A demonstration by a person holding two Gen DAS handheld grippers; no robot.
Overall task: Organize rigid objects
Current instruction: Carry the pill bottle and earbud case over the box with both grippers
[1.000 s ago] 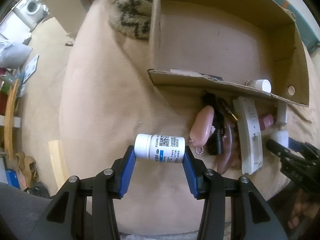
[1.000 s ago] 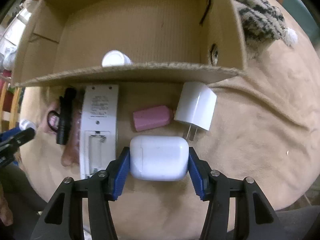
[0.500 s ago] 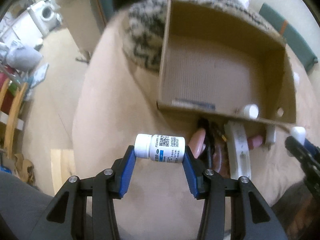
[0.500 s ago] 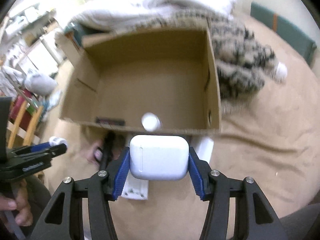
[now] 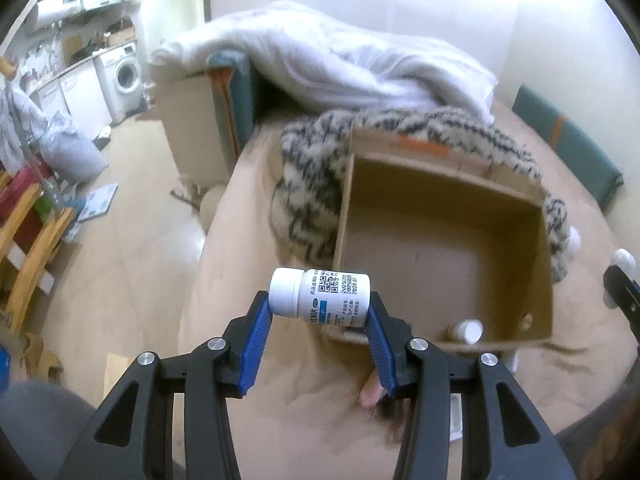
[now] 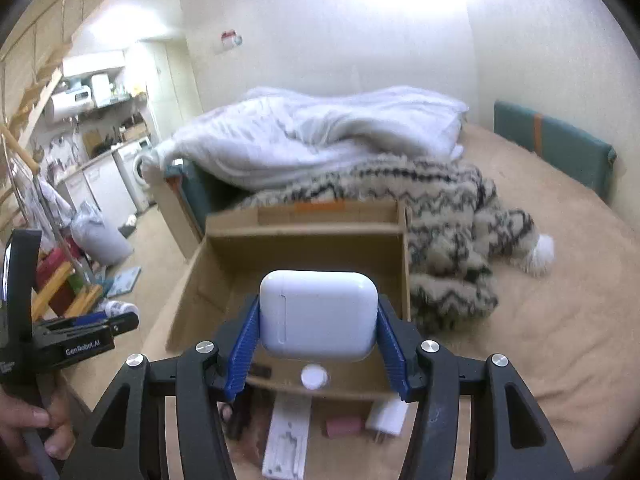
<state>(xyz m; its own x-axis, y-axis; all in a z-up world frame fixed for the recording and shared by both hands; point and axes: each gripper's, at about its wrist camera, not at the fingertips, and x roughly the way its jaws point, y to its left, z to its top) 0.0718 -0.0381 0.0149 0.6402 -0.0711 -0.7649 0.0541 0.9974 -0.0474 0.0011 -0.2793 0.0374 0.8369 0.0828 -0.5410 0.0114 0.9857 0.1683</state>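
Left gripper (image 5: 320,312) clamped on pill bottle (image 5: 320,298), QR label | right gripper (image 6: 318,330) clamped on white case (image 6: 318,314) | "GenRobot.AI" on left gripper | cardboard box (image 5: 440,252) beyond both

White duvet (image 6: 320,136), patterned blanket (image 6: 448,232)

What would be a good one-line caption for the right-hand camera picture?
The right gripper holds a white earbuds case above an open cardboard box on a tan bed.
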